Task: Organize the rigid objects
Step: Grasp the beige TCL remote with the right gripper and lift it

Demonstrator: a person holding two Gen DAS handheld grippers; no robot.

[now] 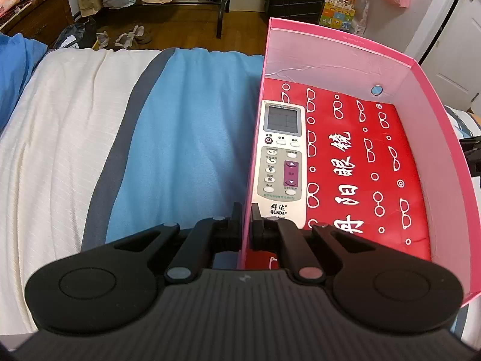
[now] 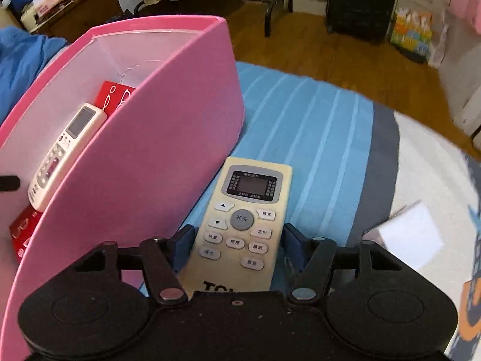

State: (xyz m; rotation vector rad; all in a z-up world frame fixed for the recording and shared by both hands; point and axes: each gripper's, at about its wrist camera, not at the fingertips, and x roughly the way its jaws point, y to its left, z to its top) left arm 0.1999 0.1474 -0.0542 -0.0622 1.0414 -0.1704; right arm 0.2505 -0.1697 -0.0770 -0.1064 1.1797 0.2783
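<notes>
Item: pink cardboard box [image 1: 442, 138], set on a striped blue and white bedspread [image 1: 186, 138]. Its left wall is pinched between the fingers of the left gripper [image 1: 247, 219], which is clenched on it. A white QUNDA air-conditioner remote [image 1: 279, 156] is laid face up inside along that wall, beside a red printed glasses pouch [image 1: 366, 162].

Item: yellowed TCL air-conditioner remote [image 2: 246, 225], lying face up on the bedspread just outside the box's right wall. It is bracketed by the fingers of the right gripper [image 2: 237, 240], the lower body sitting between them. Whether the pads are already pressed onto its sides cannot be told; a slight gap seems to be left on each side.

Risks, as judged: the thin box wall may be buckled or the box tipped if the left grip is pulled. The smooth remote may be slipped from a low hold, or be knocked against the tall wall when lifted over it.
</notes>
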